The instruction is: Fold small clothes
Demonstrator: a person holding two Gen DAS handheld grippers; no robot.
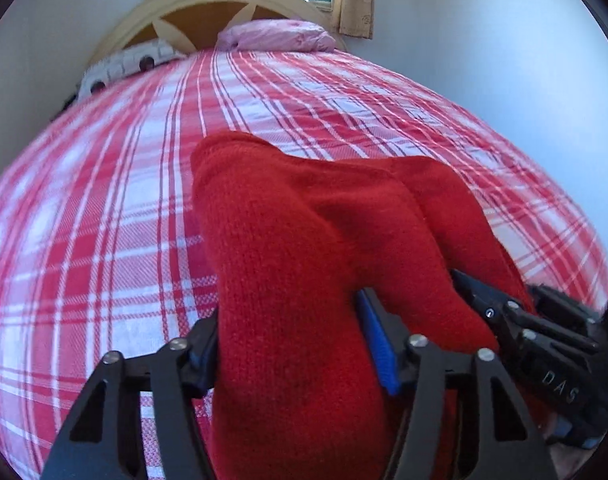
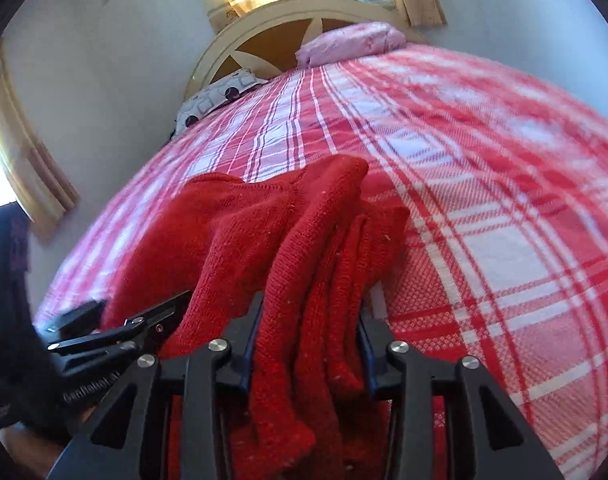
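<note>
Both grippers pinch the red knit garment [image 1: 304, 220]: left gripper [image 1: 292, 356] and right gripper [image 2: 308, 332] side by side, its length running toward the bed's [image 1: 104, 200] headboard end.

Bare bedspread [image 1: 104, 200] beyond garment [image 1: 304, 240]

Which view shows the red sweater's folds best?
The right wrist view: the red knit sweater shows separate bunched layers running between the right gripper's pads. The left wrist view shows one smooth bulge filling the left gripper.
</note>
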